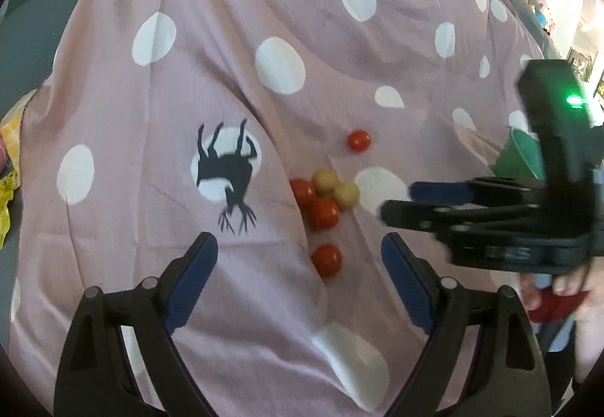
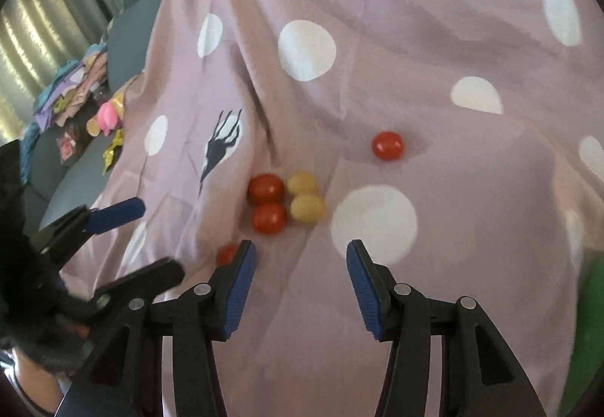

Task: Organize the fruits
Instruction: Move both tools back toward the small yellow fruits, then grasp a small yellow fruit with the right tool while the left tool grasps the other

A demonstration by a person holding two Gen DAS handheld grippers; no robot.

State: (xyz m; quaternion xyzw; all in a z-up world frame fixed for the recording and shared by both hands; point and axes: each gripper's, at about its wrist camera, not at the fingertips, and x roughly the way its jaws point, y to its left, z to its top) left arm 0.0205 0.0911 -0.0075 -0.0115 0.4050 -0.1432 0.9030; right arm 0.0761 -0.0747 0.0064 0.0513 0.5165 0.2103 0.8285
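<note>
Small round fruits lie on a pink spotted cloth. A cluster holds two red ones and two yellow ones. One red fruit lies nearer, partly hidden in the right wrist view. Another red fruit lies apart, farther off. My left gripper is open and empty just short of the nearest red fruit. My right gripper is open and empty, near the cluster; it also shows in the left wrist view.
A green bowl stands at the right, also a green blur in the right wrist view. Yellow packaging lies off the cloth's left edge. Toys and clothes sit on a grey sofa to the left.
</note>
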